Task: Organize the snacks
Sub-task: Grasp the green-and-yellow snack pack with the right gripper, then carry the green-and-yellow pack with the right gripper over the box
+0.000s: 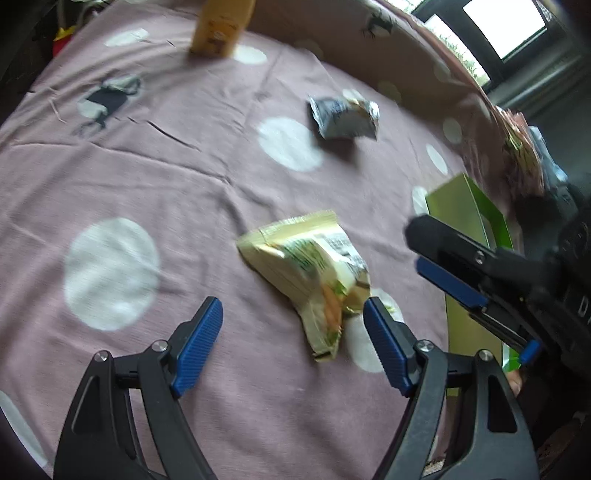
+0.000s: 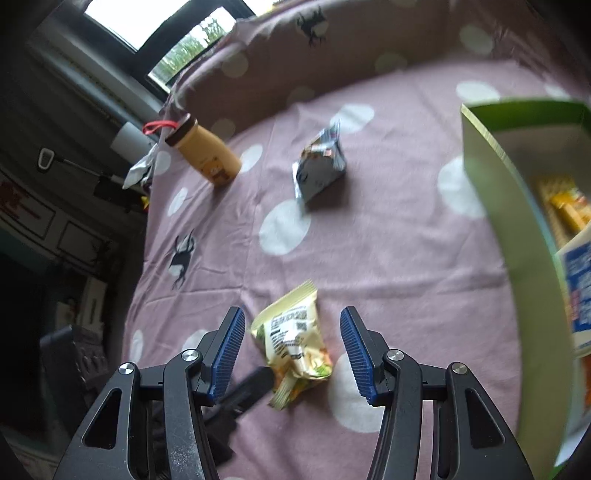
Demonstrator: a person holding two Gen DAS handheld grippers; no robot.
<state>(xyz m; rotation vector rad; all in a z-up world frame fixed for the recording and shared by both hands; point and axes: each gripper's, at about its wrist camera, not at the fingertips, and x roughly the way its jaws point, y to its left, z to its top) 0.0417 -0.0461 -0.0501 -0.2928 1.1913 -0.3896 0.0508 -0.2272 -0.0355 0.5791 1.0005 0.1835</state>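
A pale yellow-green snack packet (image 1: 314, 273) lies on the pink spotted cloth (image 1: 147, 177); it also shows in the right wrist view (image 2: 291, 343). My left gripper (image 1: 293, 343) is open, with the packet's lower end near its right finger. My right gripper (image 2: 291, 354) is open and straddles the packet from above; it also shows in the left wrist view (image 1: 465, 291). A silver-blue snack packet (image 1: 345, 116) lies farther back, and it shows in the right wrist view (image 2: 319, 162) too. A green box (image 2: 517, 229) at the right holds several snacks.
A yellow bottle (image 2: 205, 155) with a brown cap stands at the cloth's far left, also seen in the left wrist view (image 1: 221, 26). A cloth-covered raised edge (image 2: 314, 55) runs along the back. Dark furniture and a window lie beyond.
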